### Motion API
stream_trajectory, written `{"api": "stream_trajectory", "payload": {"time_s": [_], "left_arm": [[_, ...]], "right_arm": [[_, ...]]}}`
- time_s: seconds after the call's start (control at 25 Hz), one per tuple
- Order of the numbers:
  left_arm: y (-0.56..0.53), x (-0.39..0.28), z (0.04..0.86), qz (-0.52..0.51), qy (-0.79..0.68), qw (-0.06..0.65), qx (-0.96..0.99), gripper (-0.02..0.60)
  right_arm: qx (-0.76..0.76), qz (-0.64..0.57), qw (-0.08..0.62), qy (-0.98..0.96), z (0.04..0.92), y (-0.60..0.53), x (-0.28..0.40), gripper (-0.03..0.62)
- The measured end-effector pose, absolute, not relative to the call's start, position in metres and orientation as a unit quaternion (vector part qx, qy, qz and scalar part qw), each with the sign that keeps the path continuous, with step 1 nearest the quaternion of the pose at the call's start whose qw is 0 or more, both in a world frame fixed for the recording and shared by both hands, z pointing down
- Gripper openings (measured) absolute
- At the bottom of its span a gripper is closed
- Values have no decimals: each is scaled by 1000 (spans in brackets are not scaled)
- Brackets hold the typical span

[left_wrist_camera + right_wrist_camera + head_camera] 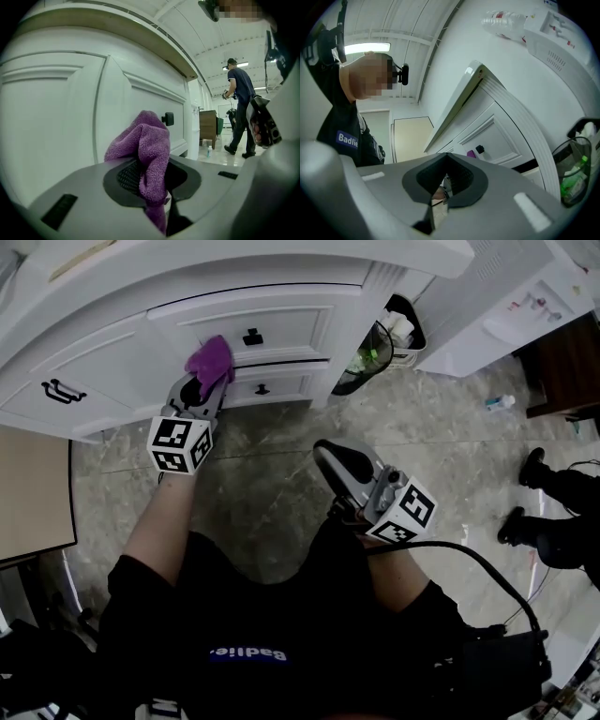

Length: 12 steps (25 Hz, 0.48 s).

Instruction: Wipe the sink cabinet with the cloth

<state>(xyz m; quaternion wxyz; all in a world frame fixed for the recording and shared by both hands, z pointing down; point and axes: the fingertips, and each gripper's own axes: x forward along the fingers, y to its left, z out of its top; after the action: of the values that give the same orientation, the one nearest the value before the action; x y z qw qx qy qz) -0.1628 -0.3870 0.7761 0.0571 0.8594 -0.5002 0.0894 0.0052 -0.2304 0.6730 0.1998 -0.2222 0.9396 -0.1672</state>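
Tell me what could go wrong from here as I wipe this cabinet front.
The purple cloth is a bunched wad pinched in the left gripper. Little of it lies flat, so the hard fingers may scrape the white drawer front. The black knob sits just beside the cloth and could snag it on a sideways stroke, perhaps pulling it out of the grip.

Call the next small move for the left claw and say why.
Probably slide the left claw sideways along the drawer front toward the black knob, pressing the purple cloth on. The claw is shut on the cloth, which sits bunched at the white panel beside the knob; actual contact can't be told. The right claw hangs empty over the floor.
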Motion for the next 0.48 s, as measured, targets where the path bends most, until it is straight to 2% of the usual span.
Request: {"api": "stream_trajectory", "payload": {"time_s": [0.48], "left_arm": [[-403, -28, 770, 61, -409, 65, 908, 87]], "right_arm": [[-247, -175, 180, 936, 680, -217, 29, -6]]}}
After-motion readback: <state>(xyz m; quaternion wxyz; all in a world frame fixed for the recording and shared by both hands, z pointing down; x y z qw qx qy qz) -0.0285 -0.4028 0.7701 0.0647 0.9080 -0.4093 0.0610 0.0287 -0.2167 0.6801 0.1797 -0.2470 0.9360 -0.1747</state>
